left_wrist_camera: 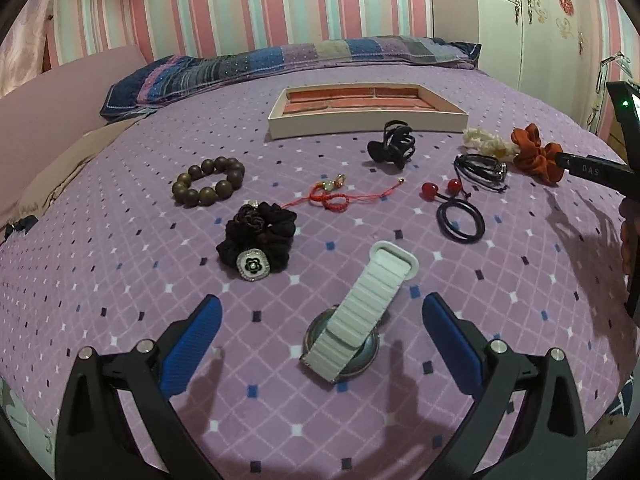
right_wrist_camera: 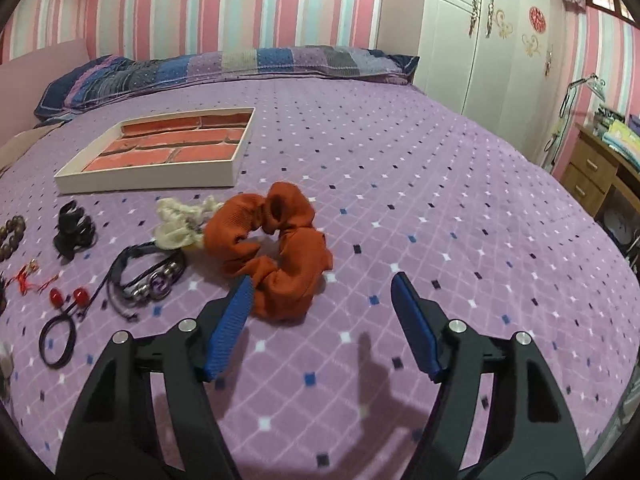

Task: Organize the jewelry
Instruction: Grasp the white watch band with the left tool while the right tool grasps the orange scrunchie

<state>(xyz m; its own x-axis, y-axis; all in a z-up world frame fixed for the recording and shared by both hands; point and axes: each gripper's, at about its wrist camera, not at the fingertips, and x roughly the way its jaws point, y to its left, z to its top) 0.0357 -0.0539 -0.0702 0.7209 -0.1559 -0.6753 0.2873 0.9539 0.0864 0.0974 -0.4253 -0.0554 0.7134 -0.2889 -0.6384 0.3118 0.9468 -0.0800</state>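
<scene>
My left gripper [left_wrist_camera: 322,310] is open above the bed, its blue pads either side of a watch with a white band [left_wrist_camera: 360,316]. My right gripper [right_wrist_camera: 322,290] is open, its left pad beside an orange scrunchie [right_wrist_camera: 280,252]; the scrunchie also shows in the left wrist view [left_wrist_camera: 536,152]. A shallow white box with a brick-pattern floor [left_wrist_camera: 360,124] [right_wrist_camera: 140,174] lies farther back, with nothing in it. A wooden bead bracelet [left_wrist_camera: 208,182], black scrunchie with a flower charm [left_wrist_camera: 260,240], red cord bracelet [left_wrist_camera: 332,196] and black claw clip [left_wrist_camera: 392,144] lie between.
A cream scrunchie [right_wrist_camera: 180,220], a dark cord bracelet with metal beads [right_wrist_camera: 148,276] and a black hair tie with red balls [right_wrist_camera: 60,320] lie left of the orange scrunchie. A patchwork pillow [left_wrist_camera: 280,64] lies at the head of the purple bedspread. A white wardrobe [right_wrist_camera: 480,40] and wooden desk [right_wrist_camera: 596,168] stand right.
</scene>
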